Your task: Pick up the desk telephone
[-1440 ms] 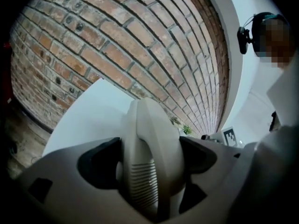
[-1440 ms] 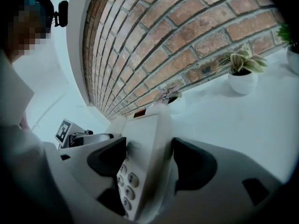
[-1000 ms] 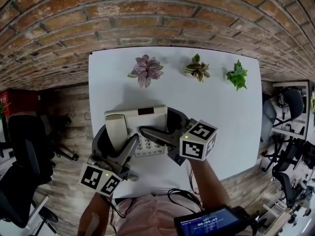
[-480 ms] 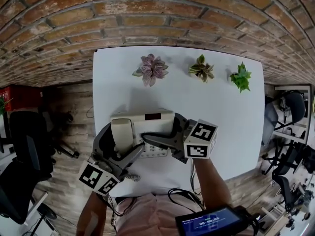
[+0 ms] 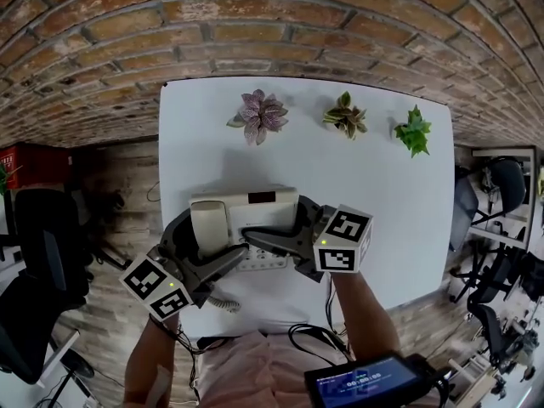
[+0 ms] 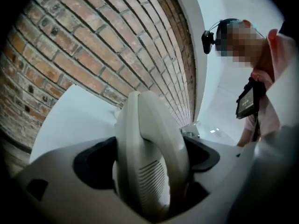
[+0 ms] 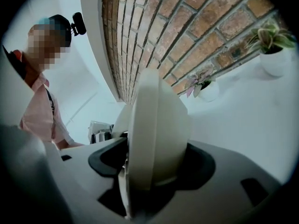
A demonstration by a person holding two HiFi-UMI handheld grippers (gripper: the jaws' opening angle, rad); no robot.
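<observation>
Left gripper (image 5: 212, 238) (image 6: 152, 164), grey with a marker cube, reaches in from the near left with its jaws spread wide, having just been opening. Between them stands the cream handset (image 5: 208, 223) (image 6: 149, 139) on the left side of the cream plastic desk telephone (image 5: 245, 202), the dark pads flanking it closely on either side without a clear squeeze. Right gripper (image 5: 272, 217) (image 7: 154, 169) comes in from the near right; its jaws have just been closing, and its pads lie against both faces of the telephone's right-hand edge (image 7: 156, 125), clamped on it. The telephone sits between the two grippers on the near half of the white rectangular table (image 5: 374, 185), its coiled cord (image 5: 219, 302) trailing at the near edge beside the left gripper
</observation>
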